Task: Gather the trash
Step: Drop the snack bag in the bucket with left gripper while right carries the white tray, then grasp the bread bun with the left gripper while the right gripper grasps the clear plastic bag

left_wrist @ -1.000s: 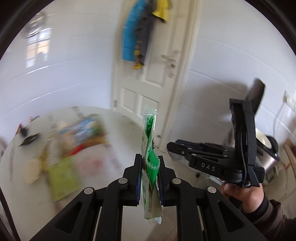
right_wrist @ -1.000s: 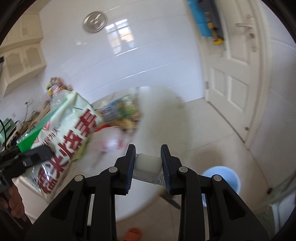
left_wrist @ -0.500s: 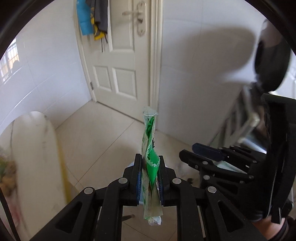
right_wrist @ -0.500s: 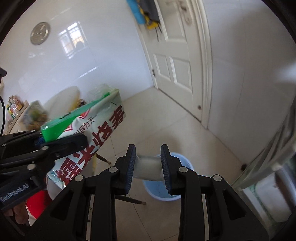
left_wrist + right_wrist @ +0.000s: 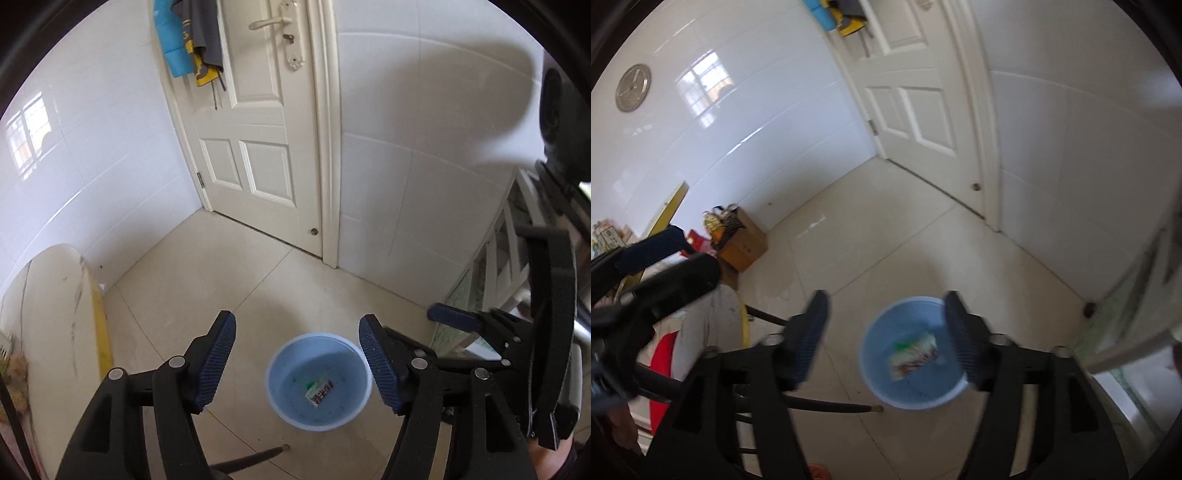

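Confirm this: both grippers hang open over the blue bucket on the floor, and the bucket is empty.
Not empty. The left wrist view shows a green and white wrapper lying inside the blue bucket. The rest stands: the left gripper and right gripper, jaws just opened with nothing between them, hang over it.

Green-and-white wrapper [image 5: 318, 392] flat inside the round light-blue bin [image 5: 282, 354] on the floor.

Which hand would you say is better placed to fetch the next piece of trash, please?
Probably left. Both the left gripper and the right gripper hang open and empty over the blue bin, but the table lies on the left gripper's side.
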